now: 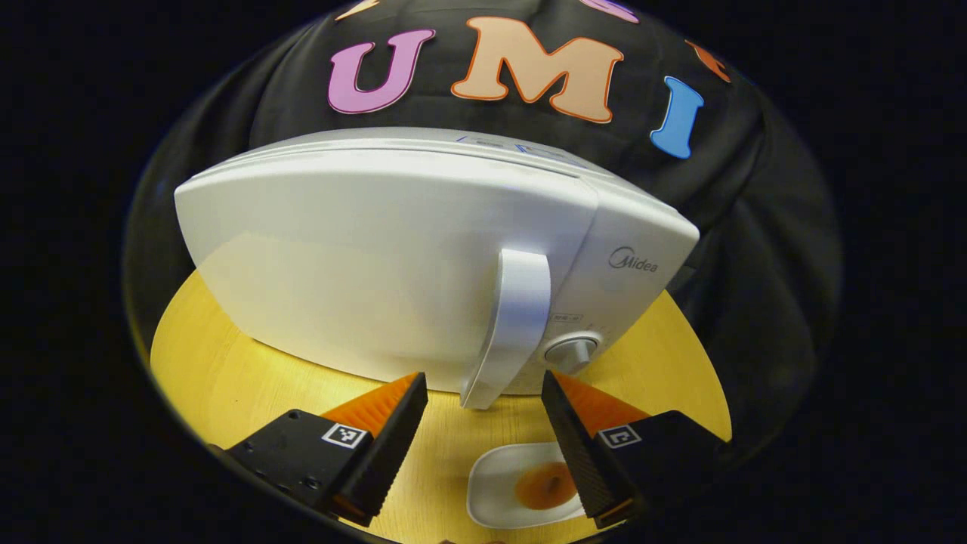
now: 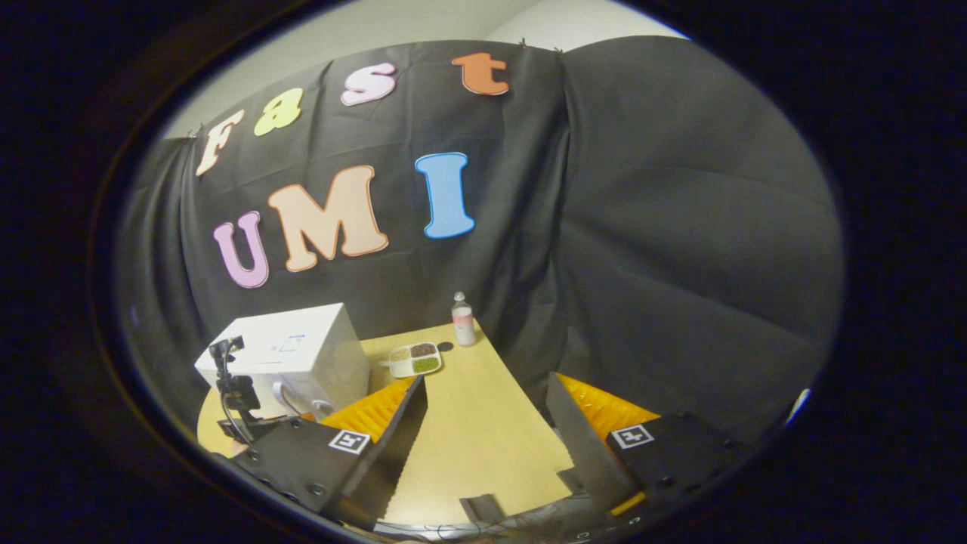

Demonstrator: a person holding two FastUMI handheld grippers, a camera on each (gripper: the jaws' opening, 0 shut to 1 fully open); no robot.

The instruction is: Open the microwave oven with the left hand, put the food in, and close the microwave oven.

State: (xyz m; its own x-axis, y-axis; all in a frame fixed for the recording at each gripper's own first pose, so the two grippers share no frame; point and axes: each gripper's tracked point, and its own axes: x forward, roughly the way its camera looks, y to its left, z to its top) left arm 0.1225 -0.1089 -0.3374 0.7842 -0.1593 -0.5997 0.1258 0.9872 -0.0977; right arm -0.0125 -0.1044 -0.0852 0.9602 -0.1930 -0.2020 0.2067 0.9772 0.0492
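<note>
A white microwave oven (image 1: 378, 257) stands on the wooden table with its door shut. Its vertical white handle (image 1: 510, 325) sits just beyond my left gripper (image 1: 483, 393), whose fingers stand open on either side of the handle's lower end without touching it. A white plate with an orange piece of food (image 1: 540, 485) lies on the table below, between the left fingers. In the right gripper view the microwave (image 2: 291, 359) is small at the left, with the other gripper (image 2: 238, 393) in front of it. My right gripper (image 2: 487, 400) hangs open above the table, holding nothing.
A control knob (image 1: 572, 351) sits right of the handle. At the table's far edge stand a divided dish with food (image 2: 414, 359) and a small bottle (image 2: 462, 319). The wooden table (image 2: 483, 438) ends near the black cloth wall.
</note>
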